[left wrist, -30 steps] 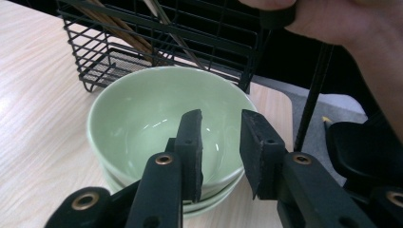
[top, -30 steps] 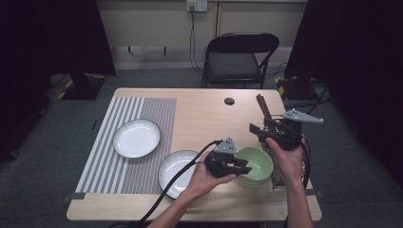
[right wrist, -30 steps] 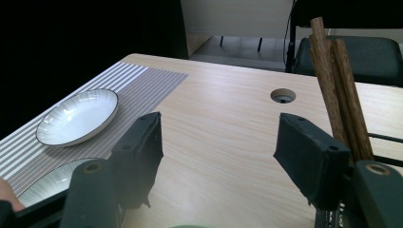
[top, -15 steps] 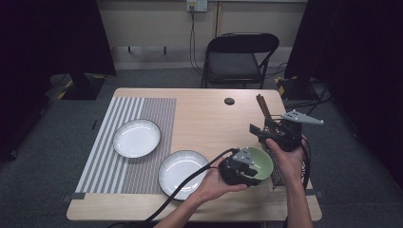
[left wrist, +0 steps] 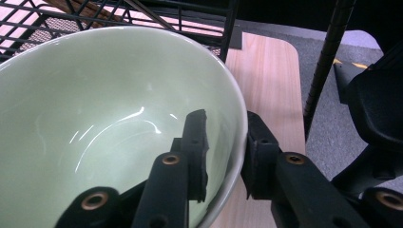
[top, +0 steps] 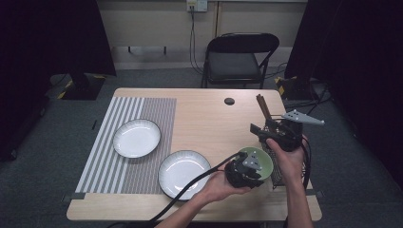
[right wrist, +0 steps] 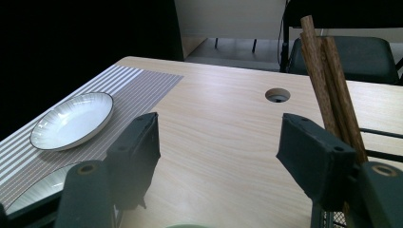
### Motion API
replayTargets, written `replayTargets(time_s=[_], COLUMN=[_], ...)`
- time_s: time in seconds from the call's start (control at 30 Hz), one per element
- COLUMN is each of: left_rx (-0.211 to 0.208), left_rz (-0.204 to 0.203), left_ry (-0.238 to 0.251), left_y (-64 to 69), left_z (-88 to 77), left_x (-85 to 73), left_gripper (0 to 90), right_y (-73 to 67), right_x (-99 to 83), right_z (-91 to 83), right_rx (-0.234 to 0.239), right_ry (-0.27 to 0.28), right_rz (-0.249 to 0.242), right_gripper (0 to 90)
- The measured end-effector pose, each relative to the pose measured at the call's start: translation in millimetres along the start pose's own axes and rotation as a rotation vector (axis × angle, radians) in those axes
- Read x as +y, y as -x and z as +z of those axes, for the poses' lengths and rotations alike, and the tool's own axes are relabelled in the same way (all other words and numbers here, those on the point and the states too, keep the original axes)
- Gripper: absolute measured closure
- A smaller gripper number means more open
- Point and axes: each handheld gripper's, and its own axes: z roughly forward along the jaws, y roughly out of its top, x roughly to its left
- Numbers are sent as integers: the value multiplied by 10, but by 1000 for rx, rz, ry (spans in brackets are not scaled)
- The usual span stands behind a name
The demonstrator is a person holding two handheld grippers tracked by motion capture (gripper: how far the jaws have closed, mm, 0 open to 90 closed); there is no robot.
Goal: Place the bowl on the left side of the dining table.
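The green bowl (left wrist: 95, 123) sits at the bench's (top: 209, 118) 4 o'clock corner, by the black wire rack (top: 275, 161). The left gripper (left wrist: 225, 156) has just been closing its jaws over the bowl's rim, one inside, one outside. The right gripper (right wrist: 218, 156) hovers at the bowl's 1 o'clock, jaws wide and empty.
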Motion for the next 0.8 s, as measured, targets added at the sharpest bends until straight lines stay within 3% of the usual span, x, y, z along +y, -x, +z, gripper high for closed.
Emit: replayTargets(time_s=[0.17,0.33,0.4,0.43,0.8], left_rx=[9,-11,-10,-10,-102], left_rz=[16,-12,-41,-31,-156], left_ry=[-8,21,30,22,131], left_y=[7,-9,-4,-8,-146], left_z=[16,17,22,20,-106], left_x=[12,22,48,50,76], left_gripper=[790,811,813,814,829], right_y=[-10,-6,6,13,61], right_x=[13,21,20,19,21], right_z=[-20,-37,-45,-46,-95], right_rx=[-17,-16,-24,-26,-43], right_ry=[7,14,14,15,37], right_rz=[4,5,5,6,23], right_gripper=[299,300,300,300,300])
